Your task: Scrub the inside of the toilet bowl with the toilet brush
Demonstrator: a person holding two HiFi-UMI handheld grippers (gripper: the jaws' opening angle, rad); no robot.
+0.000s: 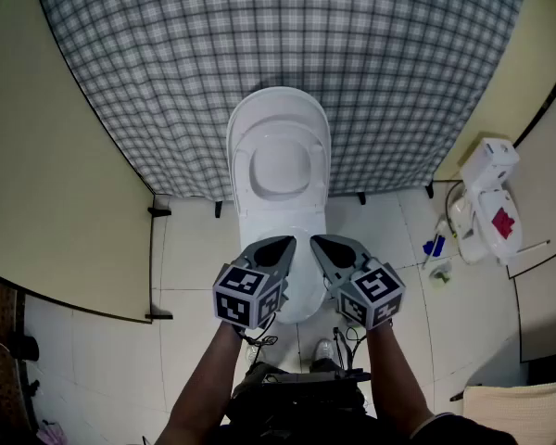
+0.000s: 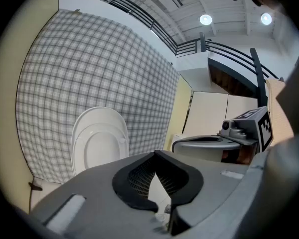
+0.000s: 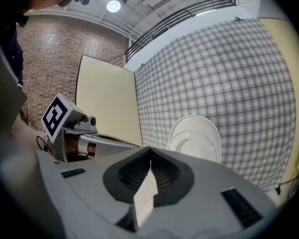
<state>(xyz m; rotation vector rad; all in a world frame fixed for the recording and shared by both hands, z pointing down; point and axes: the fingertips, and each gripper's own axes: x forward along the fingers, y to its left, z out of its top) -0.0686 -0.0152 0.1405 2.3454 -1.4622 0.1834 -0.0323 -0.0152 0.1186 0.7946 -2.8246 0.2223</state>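
Left gripper [image 1: 285, 245], right gripper [image 1: 317, 243]: jaws together, empty, poised above toilet bowl [image 1: 299, 290] (lid [image 1: 278, 160] raised). Toilet brush: not identifiable, probably among white floor clutter [image 1: 486, 207] rightward. Part jaws before reaching for handle.

No legible txt, brand or nos. B/w square markers [image 1: 248, 295] on left gripper [image 1: 287, 243] & right gripper [image 1: 318, 242], before toilet [image 1: 278, 119]. Red patch [image 1: 503, 222] on white unit [image 1: 486, 167] right of toilet: unreadable.
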